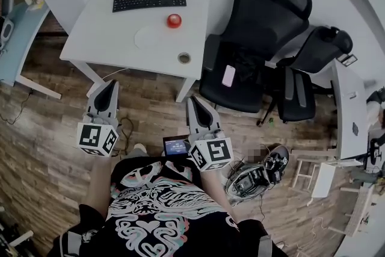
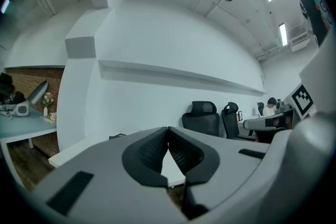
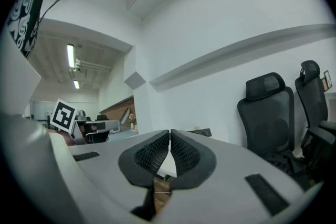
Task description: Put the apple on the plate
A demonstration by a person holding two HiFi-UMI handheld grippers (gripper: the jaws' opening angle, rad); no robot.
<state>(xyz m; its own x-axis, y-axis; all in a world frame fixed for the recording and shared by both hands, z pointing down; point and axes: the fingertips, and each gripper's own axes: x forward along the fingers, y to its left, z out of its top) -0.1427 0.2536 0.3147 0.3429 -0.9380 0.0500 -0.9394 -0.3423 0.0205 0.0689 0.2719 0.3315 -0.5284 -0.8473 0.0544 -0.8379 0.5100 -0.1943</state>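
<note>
A red apple [image 1: 174, 21] rests on the white table [image 1: 102, 45], just right of a flat white plate [image 1: 148, 37]. My left gripper [image 1: 112, 83] is held level over the wood floor, well short of the table's near edge. Its black pads [image 2: 152, 152] meet at the tips with nothing between them. My right gripper [image 1: 194, 100] hangs beside it, also short of the table. Its ridged pads [image 3: 184, 155] touch at the tips and hold nothing. Neither gripper view shows the apple or the plate.
A black keyboard [image 1: 149, 0] lies at the table's far side and a roll of tape [image 1: 184, 58] near its front right corner. Two black office chairs [image 1: 252, 39] stand to the right, one with a phone [image 1: 228, 75] on its seat. More desks flank both sides.
</note>
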